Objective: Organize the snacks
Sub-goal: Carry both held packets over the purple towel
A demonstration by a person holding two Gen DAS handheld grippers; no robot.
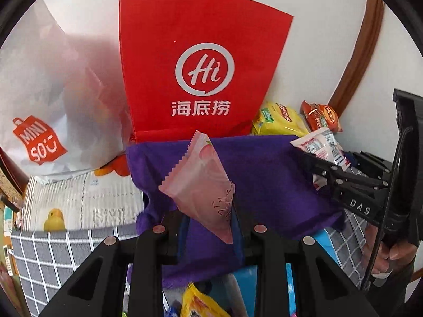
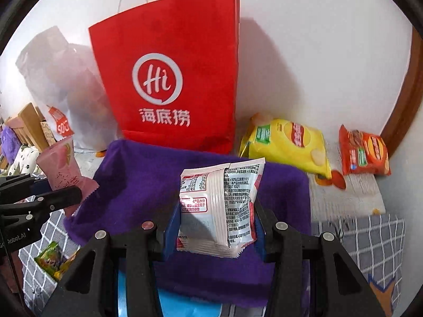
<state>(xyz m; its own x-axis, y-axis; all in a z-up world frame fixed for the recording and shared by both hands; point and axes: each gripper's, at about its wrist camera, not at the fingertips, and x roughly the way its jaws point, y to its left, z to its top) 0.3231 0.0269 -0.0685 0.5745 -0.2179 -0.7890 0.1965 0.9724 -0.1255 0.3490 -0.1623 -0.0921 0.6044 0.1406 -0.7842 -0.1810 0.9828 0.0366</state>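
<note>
My left gripper (image 1: pixel 208 227) is shut on a pink snack packet (image 1: pixel 201 182) and holds it above a purple cloth-covered box (image 1: pixel 264 174). The packet also shows in the right wrist view (image 2: pixel 63 166). My right gripper (image 2: pixel 215 227) is shut on a white and red snack packet (image 2: pixel 219 206) above the same purple box (image 2: pixel 137 185). That packet and the right gripper (image 1: pixel 327 169) show in the left wrist view at right. A yellow chip bag (image 2: pixel 288 142) and an orange chip bag (image 2: pixel 364 153) lie behind the box on the right.
A red paper bag (image 2: pixel 169 74) stands against the wall behind the purple box. A white Miniso bag (image 1: pixel 45 121) stands to its left. A grey checked cloth (image 2: pixel 370 243) covers the table. A small green packet (image 2: pixel 53 261) and a yellow one (image 1: pixel 198 303) lie in front.
</note>
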